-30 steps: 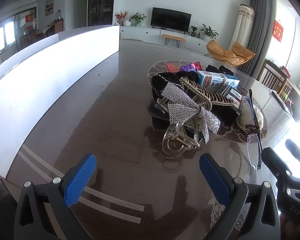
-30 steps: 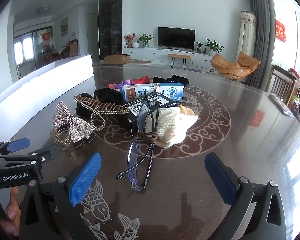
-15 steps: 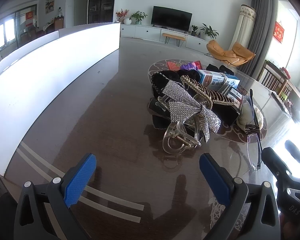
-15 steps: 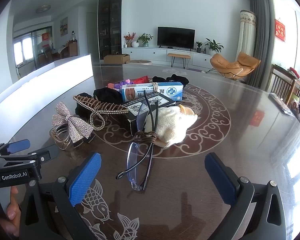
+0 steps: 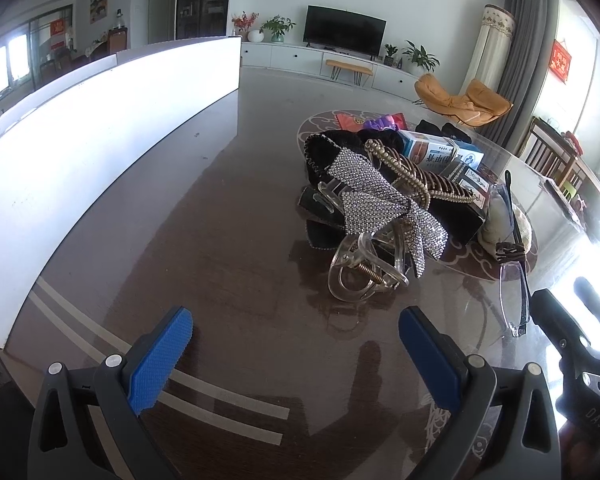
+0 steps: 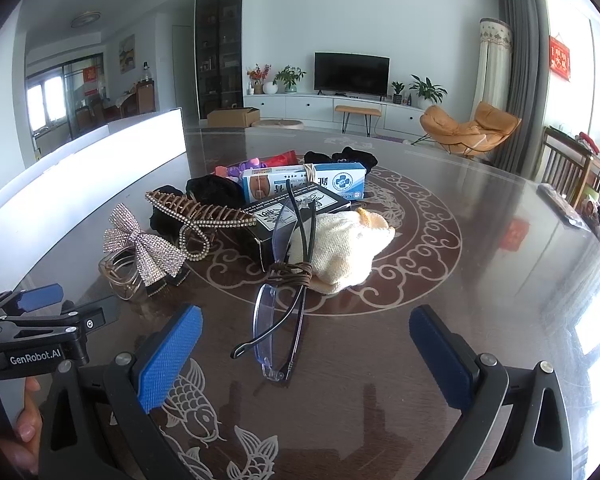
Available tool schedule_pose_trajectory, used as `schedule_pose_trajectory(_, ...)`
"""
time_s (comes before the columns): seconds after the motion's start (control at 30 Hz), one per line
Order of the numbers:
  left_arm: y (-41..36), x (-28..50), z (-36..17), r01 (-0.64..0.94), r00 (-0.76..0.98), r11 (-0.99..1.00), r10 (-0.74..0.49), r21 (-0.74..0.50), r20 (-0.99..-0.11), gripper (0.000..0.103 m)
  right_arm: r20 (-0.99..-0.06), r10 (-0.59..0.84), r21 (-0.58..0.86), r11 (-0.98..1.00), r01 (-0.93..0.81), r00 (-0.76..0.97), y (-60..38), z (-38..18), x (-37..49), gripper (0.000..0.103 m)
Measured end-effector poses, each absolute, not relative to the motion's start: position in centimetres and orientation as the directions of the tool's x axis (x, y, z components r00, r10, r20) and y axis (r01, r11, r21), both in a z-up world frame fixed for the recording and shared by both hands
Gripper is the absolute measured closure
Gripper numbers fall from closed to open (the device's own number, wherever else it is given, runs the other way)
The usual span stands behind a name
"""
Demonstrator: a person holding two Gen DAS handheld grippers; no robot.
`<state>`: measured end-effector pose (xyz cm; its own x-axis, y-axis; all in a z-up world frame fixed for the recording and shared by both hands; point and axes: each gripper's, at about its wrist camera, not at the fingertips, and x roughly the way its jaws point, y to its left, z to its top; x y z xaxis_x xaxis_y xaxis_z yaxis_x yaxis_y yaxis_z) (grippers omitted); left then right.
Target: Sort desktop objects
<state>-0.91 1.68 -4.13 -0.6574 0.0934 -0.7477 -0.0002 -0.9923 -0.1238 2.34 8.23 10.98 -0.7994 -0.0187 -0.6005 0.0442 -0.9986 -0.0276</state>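
A pile of small objects lies on the dark glass-topped table [image 5: 204, 248]. A clear hair claw [image 5: 362, 270] with a rhinestone bow [image 5: 380, 204] sits nearest my left gripper [image 5: 296, 354], which is open and empty a short way in front of it. A beaded comb clip [image 6: 198, 212], a black box [image 6: 296, 210], a blue-white box [image 6: 304, 184], a cream knit pouch [image 6: 344, 248] and folded glasses [image 6: 278, 316] lie ahead of my right gripper [image 6: 306, 354], also open and empty. The glasses' lenses are closest to it.
A long white panel [image 5: 80, 128] runs along the table's left side. Black cloth items [image 6: 340, 158] and red and purple things [image 6: 256, 162] lie behind the boxes. A hand [image 6: 24, 432] holds the left gripper's body. A wooden chair [image 6: 568, 168] stands at the right.
The left gripper has drifted slightly nearer the hair claw. The right gripper and the objects are unmoved.
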Motion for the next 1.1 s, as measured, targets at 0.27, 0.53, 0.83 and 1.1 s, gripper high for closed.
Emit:
schedule_pose_trajectory(0.27, 1.73, -1.11, -4.36, 0.0, -0.653, -0.993, 0.091, -0.121, -0.752, 0.0, -0.6, -0.019, -0.028, -0.999, 0.044, -0.8, 8.24, 10.99, 2.36, 0.0)
schedule_pose_trajectory(0.53, 1.84, -1.21, -4.36, -0.001, -0.651, -0.993, 0.087, -0.114, -0.754, 0.0, -0.6, -0.019, -0.027, -0.999, 0.044, -0.8, 8.24, 11.0, 2.34, 0.0)
schedule_pose_trajectory(0.83, 1.92, -1.18, -4.41, -0.001, -0.651, -0.994, 0.085, -0.111, -0.755, 0.0, -0.601, -0.019, -0.027, -0.999, 0.044, -0.799, 8.24, 11.02, 2.34, 0.0)
schedule_pose_trajectory(1.1, 1.93, -1.18, -4.41, -0.001, -0.651, -0.994, 0.084, -0.11, -0.755, 0.0, -0.602, -0.018, -0.027, -0.999, 0.043, -0.798, 8.28, 10.94, 2.28, 0.0)
